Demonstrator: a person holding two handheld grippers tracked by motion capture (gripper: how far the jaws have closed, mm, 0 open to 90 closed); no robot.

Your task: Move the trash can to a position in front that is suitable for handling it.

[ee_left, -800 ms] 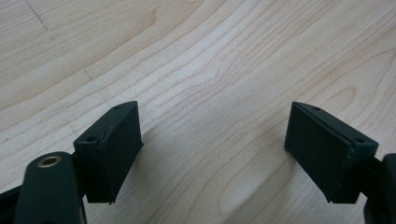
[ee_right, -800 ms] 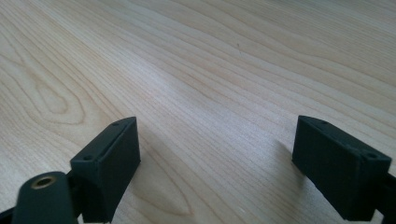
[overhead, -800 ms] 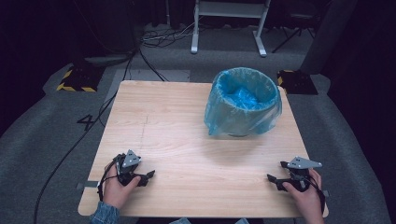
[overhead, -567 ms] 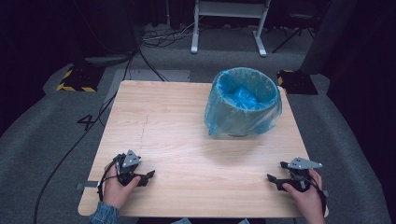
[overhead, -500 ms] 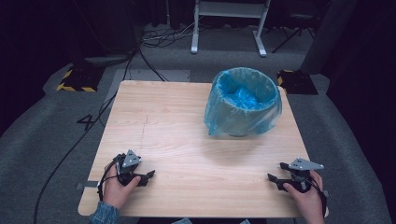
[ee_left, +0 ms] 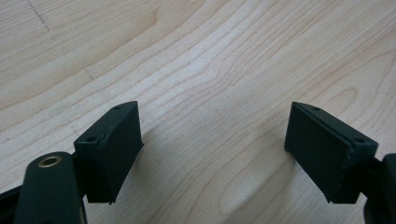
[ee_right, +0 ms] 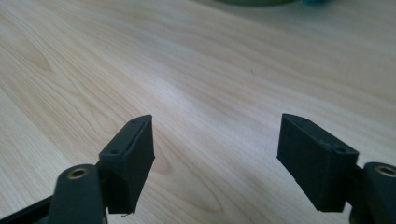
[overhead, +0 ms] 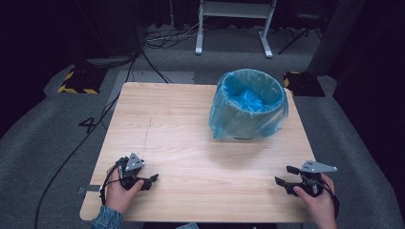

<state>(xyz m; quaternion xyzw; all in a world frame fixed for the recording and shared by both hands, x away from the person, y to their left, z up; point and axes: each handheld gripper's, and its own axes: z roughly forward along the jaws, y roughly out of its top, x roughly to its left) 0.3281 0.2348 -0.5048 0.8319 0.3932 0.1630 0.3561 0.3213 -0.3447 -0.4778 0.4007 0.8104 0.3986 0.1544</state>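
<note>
A bin lined with a blue plastic bag [overhead: 249, 105] stands on the far right part of the wooden table [overhead: 191, 124]; some blue material lies inside it. My left gripper [overhead: 152, 180] rests low near the table's front left, held in a hand, jaws pointing right. In the left gripper view my left gripper [ee_left: 212, 140] is open over bare wood. My right gripper [overhead: 285, 175] sits near the front right edge, jaws pointing left. My right gripper [ee_right: 215, 154] is open in the right gripper view, nothing between its pads, with the bin's base [ee_right: 252, 2] far ahead.
Grey carpet surrounds the table. Cables [overhead: 71, 152] trail off the left side across the floor. A white metal stand [overhead: 234, 24] is behind the table, and yellow-black striped pads [overhead: 76, 81] lie on the floor at the back left.
</note>
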